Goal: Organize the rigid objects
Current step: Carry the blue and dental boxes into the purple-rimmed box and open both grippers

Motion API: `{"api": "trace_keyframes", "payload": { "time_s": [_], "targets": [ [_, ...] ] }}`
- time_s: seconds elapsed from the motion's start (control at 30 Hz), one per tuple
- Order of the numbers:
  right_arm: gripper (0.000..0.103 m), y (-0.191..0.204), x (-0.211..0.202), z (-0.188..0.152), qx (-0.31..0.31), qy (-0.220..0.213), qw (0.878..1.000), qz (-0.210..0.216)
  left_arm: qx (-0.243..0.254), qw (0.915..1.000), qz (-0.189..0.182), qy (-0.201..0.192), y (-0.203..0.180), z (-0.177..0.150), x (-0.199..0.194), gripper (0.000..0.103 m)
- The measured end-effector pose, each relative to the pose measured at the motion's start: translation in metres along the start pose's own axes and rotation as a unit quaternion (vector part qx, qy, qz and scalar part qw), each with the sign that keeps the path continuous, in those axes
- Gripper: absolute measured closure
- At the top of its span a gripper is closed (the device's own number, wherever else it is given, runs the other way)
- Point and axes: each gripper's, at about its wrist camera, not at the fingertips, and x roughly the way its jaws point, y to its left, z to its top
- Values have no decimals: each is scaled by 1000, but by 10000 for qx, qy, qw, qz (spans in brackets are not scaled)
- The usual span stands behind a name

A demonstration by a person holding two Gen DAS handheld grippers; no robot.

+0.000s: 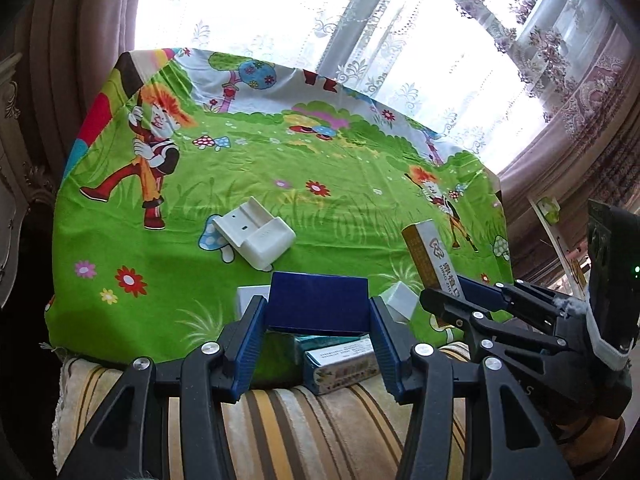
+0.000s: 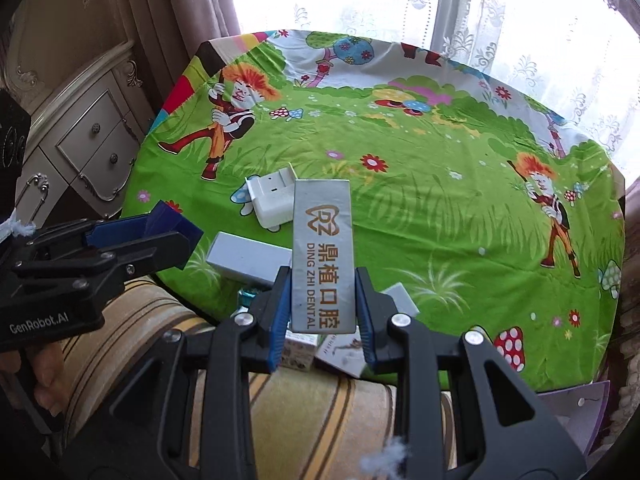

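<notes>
While my own fingers block the near edge of the counter [image 2: 480, 208], the small boxes [image 2: 316, 350] lying there are mostly hidden, and I cannot read their labels. A teal box [image 1: 340, 364] peeks out under my left load, cut off by my fingers.

My left gripper [image 1: 318, 332] is clenched on a dark blue box [image 1: 318, 304]. Its long side runs from 9 to 3 o'clock, held up off the counter. In the right wrist view only a corner of it shows behind the left gripper [image 2: 168, 248].

My right gripper [image 2: 322, 316] is clenched on a tall dental box [image 2: 322, 252]. It stands on end, its long side going from 6 up to 12 o'clock, and the words run along it. From the left it leans toward 11 o'clock [image 1: 430, 256].

Both of my grippers tip downward over the near edge of the counter, with the right gripper [image 1: 460, 300] at 3 o'clock of the left.

A white charger [image 1: 256, 238] lies flat at 12 o'clock, well apart from both. A gray box [image 2: 248, 258] lies just beside my right fingers at 10 o'clock.
</notes>
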Motion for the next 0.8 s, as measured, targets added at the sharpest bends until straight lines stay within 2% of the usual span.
{"api": "trace_keyframes", "payload": {
  "time_s": [0.2,0.43,0.63,0.8],
  "targets": [
    [69,-30,-26,-30,193,-152,9996,-135,431,9987,-201,183,-50,-11,8,51],
    [69,-77,-53,-67,619,-279,9972,-304,1021,9926,-449,490,-112,-29,26,51],
    [68,-118,-75,-101,970,-340,9936,-464,1488,9844,-647,681,-161,-44,36,51],
    [68,-161,-92,-132,1426,-341,9865,-727,1966,9739,-809,794,-203,-59,42,51]
  ]
}}
